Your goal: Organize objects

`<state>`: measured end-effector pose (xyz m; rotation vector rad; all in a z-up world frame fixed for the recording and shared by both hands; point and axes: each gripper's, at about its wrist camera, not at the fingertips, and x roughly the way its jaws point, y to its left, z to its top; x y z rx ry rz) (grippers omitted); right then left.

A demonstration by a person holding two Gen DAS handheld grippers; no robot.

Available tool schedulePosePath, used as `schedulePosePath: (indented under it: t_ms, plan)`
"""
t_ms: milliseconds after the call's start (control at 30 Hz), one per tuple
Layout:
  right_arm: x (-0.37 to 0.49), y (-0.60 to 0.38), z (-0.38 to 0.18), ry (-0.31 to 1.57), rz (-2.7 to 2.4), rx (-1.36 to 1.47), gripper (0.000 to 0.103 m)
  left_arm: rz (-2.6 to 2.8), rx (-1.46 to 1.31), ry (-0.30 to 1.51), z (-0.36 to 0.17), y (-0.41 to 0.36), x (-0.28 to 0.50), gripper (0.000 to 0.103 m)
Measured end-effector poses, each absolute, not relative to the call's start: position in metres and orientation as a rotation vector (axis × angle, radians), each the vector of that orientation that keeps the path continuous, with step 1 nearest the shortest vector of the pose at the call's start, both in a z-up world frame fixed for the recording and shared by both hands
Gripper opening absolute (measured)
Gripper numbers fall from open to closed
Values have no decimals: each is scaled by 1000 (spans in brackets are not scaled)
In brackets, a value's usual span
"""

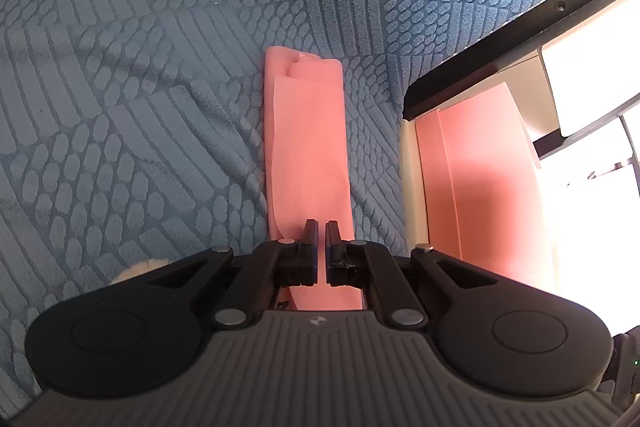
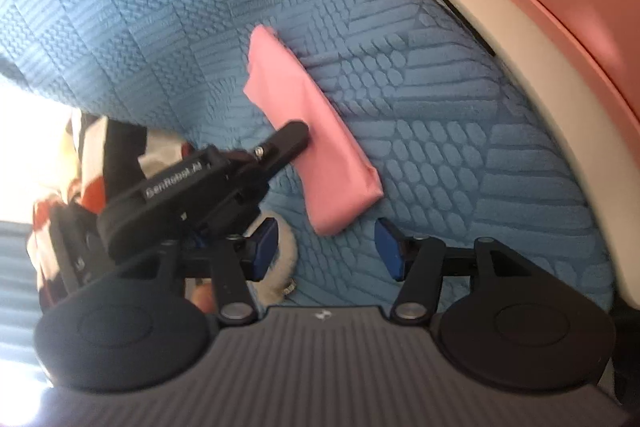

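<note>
Black left gripper pressed together over the near end of the folded pink cloth, right gripper spread with nothing between its blue pads, cloth on blue textured bedcover, pink-and-cream panel to its right.

White letters stand on the side of the black left gripper, seen from the right wrist camera; they read roughly "GenRobot.AI", but the first letter is blurred, so it may be a different one; a small white logo mark, not letters, sits on the grey ribbed body of the right gripper, at the top middle of it; the same small white mark shows on the grey body in the left wrist view; it is a little shape only and cannot be read as a word; no other words or numbers can be read.
</note>
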<state>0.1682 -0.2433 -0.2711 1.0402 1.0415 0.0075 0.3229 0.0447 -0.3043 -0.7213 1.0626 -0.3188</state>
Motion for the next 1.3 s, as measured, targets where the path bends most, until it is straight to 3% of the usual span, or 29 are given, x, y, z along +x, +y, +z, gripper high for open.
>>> schedulePosePath:
  t_ms: [633,867,1300]
  plan:
    - [171,-236,-261,715,66,1112,58,-270,-855,1042,-318,58,350,6]
    - [182,-237,-266,728,32,1108,57,-265,-874,1042,-321,63,354,6]
    - [189,-226,-277,866,5,1066,35,-265,-884,1045,-318,67,356,6]
